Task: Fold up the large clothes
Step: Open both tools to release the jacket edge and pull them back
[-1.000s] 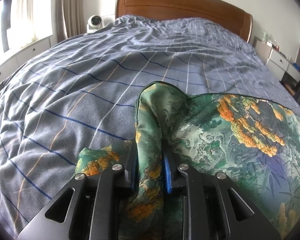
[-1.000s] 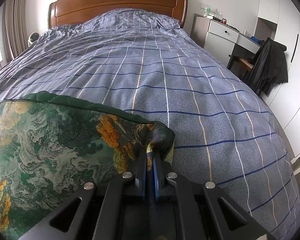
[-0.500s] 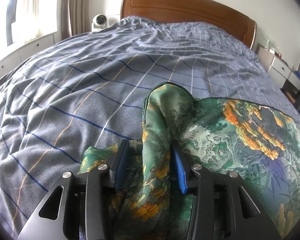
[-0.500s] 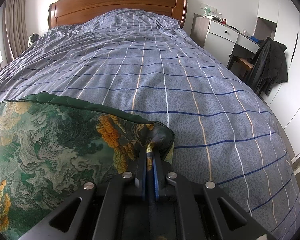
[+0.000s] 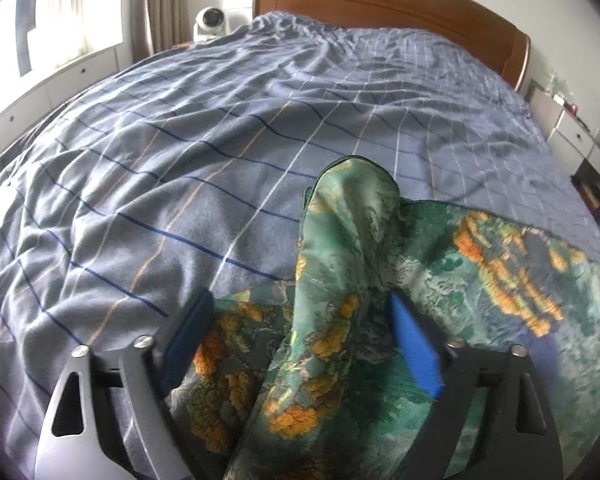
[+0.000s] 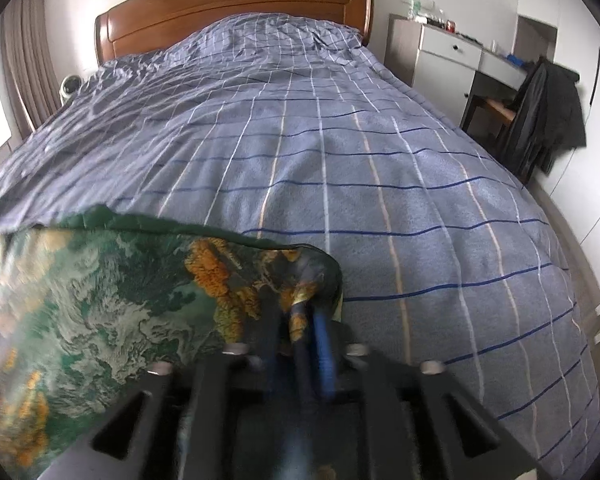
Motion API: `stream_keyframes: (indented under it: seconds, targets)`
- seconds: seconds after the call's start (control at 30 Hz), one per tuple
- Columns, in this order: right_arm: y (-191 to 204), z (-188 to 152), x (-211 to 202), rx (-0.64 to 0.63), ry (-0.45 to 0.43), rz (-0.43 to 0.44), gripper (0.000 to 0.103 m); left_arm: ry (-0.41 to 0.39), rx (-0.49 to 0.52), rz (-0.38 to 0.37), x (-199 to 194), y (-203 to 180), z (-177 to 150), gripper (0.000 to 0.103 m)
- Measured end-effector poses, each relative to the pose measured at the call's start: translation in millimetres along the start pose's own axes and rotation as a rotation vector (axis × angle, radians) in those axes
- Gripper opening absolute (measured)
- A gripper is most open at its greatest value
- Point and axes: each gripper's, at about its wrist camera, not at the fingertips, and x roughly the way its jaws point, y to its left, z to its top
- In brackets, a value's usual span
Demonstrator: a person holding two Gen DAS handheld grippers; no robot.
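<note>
A green garment printed with orange patches (image 5: 500, 280) lies on the blue checked duvet (image 5: 180, 160). My left gripper (image 5: 300, 300) is open and its jaws are still opening. A raised ridge of the garment stands between its blue pads (image 5: 416, 344) without being pressed. In the right wrist view the garment (image 6: 100, 300) spreads to the left. Its near right corner sits between the fingers of my right gripper (image 6: 298, 320). Those jaws are opening too, blurred, with a gap showing beside the cloth.
The duvet (image 6: 380, 200) runs up to a wooden headboard (image 6: 236, 12). A white camera-like device (image 5: 210, 20) stands at the bed's far left by a curtain. A white dresser (image 6: 448, 52) and a black jacket on a chair (image 6: 540, 112) are on the right.
The left jaws went from shut on the garment's fold to wide apart, leaving the ridge standing. The right jaws, shut on the corner before, have begun to part.
</note>
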Motion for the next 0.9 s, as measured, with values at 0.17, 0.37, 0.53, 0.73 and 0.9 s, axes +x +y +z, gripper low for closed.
stream_keyframes:
  seconds: [0.17, 0.37, 0.53, 0.73, 0.9]
  targets:
    - [-21.7, 15.0, -34.9, 0.032, -0.043, -0.009, 0.063, -0.013, -0.027, -0.053, -22.7, 6.8, 5.5, 0.091]
    - [-16.9, 16.9, -93.6, -0.079, -0.144, -0.006, 0.063, -0.062, -0.026, -0.125, -68.8, 5.7, 4.4, 0.092]
    - [7.4, -7.0, -141.4, -0.160, -0.165, 0.109, 0.063, -0.077, 0.029, -0.175, -107.0, 1.5, -15.8, 0.094]
    - [33.7, -64.1, -190.0, -0.209, -0.149, 0.245, 0.063, -0.062, 0.074, -0.206, -139.6, 7.4, -59.7, 0.096]
    - [33.7, -106.4, -200.1, -0.242, -0.115, 0.266, 0.063, -0.015, 0.154, -0.218, -150.0, -11.2, -89.9, 0.096]
